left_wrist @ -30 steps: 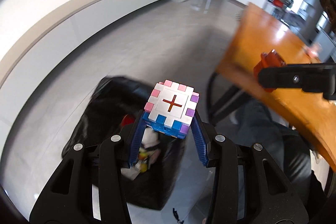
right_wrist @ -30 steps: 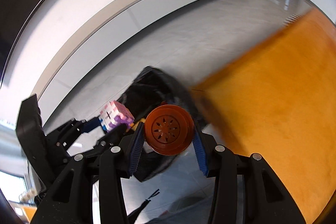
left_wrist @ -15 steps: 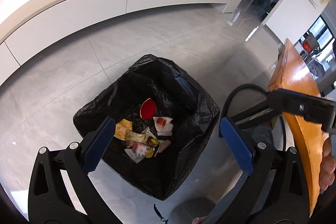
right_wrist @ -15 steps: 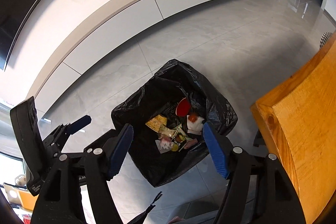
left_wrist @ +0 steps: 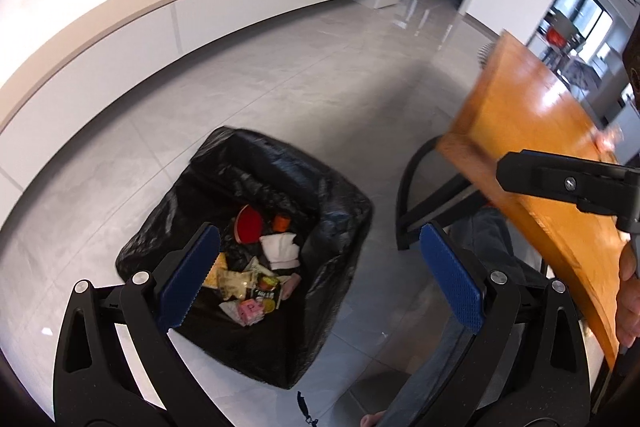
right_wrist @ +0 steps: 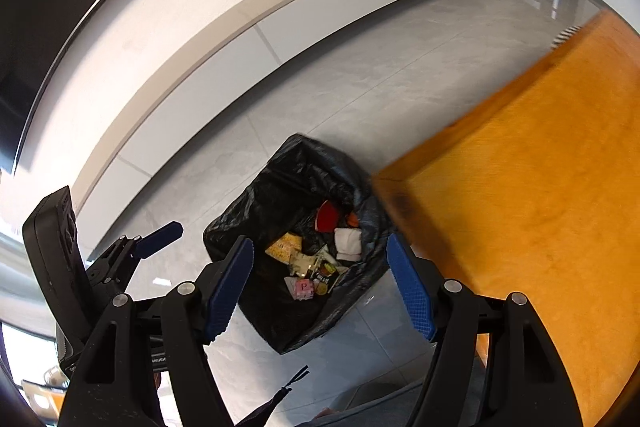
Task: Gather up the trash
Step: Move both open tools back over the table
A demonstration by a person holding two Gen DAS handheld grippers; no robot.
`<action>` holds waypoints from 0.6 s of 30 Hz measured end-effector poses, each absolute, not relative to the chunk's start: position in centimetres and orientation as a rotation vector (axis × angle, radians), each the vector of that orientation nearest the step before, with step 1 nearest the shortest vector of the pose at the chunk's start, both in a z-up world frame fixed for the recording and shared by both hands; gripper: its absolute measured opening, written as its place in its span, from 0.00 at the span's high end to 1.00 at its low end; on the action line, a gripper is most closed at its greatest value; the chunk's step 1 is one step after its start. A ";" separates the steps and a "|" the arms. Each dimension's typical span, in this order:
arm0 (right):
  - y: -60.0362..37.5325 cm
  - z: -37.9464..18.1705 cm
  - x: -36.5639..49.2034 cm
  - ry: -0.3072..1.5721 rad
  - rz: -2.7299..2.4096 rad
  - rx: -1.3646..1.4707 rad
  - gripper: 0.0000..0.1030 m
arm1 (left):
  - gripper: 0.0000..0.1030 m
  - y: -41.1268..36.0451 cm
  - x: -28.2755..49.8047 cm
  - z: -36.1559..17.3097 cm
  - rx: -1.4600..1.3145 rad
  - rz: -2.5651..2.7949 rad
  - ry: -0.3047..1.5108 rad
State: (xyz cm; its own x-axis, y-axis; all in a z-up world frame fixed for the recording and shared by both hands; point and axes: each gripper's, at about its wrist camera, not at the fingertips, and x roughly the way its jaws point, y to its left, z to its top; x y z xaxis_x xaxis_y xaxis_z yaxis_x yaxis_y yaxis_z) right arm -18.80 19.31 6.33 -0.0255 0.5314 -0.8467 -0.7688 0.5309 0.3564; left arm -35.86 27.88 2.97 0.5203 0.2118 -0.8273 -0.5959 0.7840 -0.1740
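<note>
Both grippers, left (left_wrist: 320, 283) and right (right_wrist: 320, 283), hang released and empty over black trash bag (left_wrist: 320, 187) at frame center; orange counter (right_wrist: 540, 207) right.

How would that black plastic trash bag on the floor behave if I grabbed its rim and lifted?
The black plastic trash bag would likely sag and fold, since its film looks thin and crumpled. It is probably light: only small wrappers cover its bottom.

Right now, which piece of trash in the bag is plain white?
The crumpled white wad in the black trash bag, just right of the red disc; the rest are coloured or printed.
</note>
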 end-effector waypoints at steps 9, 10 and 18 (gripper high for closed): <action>10.8 8.2 -13.6 1.149 0.919 -0.145 0.29 | 0.06 22.5 -28.3 5.3 -0.382 0.335 0.907; 9.7 8.4 -13.0 1.144 0.898 -0.133 0.28 | 0.06 21.6 -27.1 5.5 -0.370 0.308 0.910; -1.0 9.3 -7.1 1.124 0.691 -0.020 0.28 | 0.06 13.8 -18.6 6.4 -0.242 0.122 0.950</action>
State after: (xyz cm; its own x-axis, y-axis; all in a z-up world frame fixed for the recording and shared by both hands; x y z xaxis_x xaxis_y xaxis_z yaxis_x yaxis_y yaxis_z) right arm -7.11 -1.03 9.30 0.2485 0.4974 -0.8312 -0.5172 0.7937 0.3203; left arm -18.62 13.80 6.41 0.5771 -0.0031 -0.8167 -0.2088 0.9662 -0.1512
